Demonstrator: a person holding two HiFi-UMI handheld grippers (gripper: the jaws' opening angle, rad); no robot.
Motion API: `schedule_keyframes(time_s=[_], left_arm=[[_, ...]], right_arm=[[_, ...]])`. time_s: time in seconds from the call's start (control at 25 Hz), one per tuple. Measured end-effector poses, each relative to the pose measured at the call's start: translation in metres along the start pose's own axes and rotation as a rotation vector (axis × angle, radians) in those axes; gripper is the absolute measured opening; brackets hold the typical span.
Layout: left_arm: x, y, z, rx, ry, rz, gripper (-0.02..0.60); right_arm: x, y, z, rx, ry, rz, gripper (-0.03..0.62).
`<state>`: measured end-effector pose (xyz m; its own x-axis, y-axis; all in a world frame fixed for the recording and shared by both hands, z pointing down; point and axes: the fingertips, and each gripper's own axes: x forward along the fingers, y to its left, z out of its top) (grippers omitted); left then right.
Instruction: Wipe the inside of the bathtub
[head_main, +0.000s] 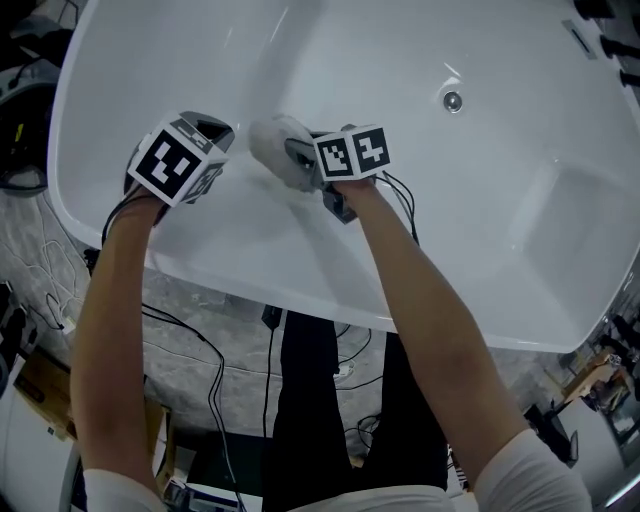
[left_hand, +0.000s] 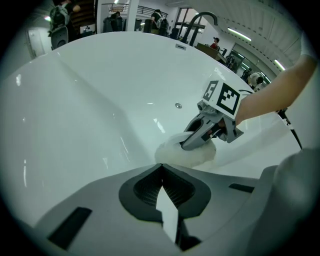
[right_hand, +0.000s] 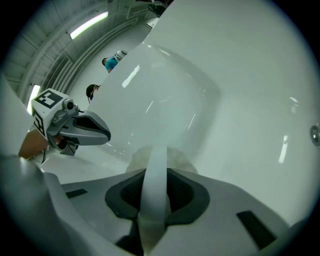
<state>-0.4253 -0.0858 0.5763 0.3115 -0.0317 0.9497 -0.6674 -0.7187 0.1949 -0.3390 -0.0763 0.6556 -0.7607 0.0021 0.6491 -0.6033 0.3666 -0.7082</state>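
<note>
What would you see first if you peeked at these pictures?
The big white bathtub fills the head view. Toward its left end, the right gripper pinches a fluffy white cloth against the tub's inner wall. The left gripper hovers just beside it, shut and holding nothing.

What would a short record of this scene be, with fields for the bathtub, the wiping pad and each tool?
bathtub: white, seen from above
drain: on the far inner wall, apart from the pad
wiping pad: white, fluffy, against the inner wall on the person's side
band: white, belongs to the pad, runs between the right tool's jaws
right tool: shut on the band, holds the pad to the wall
left tool: jaws together, nothing between them, beside the pad
</note>
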Motion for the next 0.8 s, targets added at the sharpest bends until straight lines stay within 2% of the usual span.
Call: schedule_keyframes(time_s=[0.16,0.44,0.8], left_arm=[[-0.006,-0.022,0.025,-0.037,-0.061,0.008,0.011],[-0.022,-0.09,0.073,-0.088,-0.162,-0.018,0.011],[-0.056,-0.207,0.155,-0.142,-0.316,-0.092,0.011]], right_arm=[[-0.054,-0.005,0.005,0.005,-0.086,-0.025,0.093],[-0.163,-0.01,-0.007,0.015,-0.209,-0.07,0.094],[-0.318,-0.009,-0.044,0.048,-0.366,-0.156,0.092]])
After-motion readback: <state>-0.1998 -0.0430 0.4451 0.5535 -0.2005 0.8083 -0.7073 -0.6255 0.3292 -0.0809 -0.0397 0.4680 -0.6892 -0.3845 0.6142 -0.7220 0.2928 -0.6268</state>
